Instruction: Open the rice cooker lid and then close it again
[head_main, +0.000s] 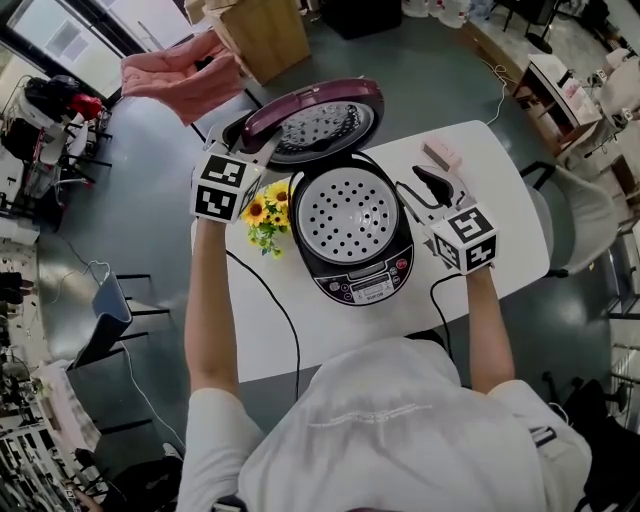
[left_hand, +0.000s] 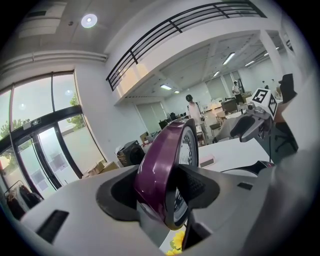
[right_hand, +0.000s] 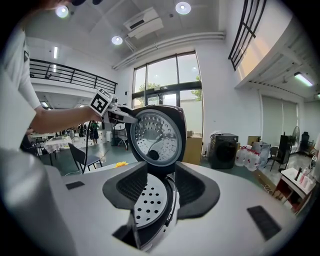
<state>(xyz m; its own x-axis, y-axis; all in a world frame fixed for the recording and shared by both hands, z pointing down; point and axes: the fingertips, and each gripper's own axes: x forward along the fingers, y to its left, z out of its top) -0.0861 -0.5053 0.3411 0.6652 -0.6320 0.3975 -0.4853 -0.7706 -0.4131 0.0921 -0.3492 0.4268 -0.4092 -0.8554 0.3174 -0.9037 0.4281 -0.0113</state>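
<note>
- Currently, left claw (left_hand: 162, 200): I am pinching the rim of the lid (head_main: 320, 118) with it. The purple shell is sitting against one pad and the metal inner face against the other.
- Lid: it is standing raised on its hinge at the far side of the rice cooker (head_main: 352, 280), well off the pot, and its dotted metal underside is showing.
- Right claw (right_hand: 160, 192): I am holding it at the cooker's right side. The jaws are gripping the rim of the body, which is filling the gap between the pads.
- Rice cooker: it is sitting near the middle of the white table (head_main: 500, 200) with its control panel facing me. A perforated tray (head_main: 348, 215) is lying across its open mouth.
- Yellow flowers (head_main: 265, 215): they are lying just beside the cooker's left side, next to my left claw's marker cube.
- Pink block (head_main: 442, 153): it is resting on the table beyond my right claw.
- Black cord (head_main: 283, 315): it is trailing across the table toward me, left of the cooker.
</note>
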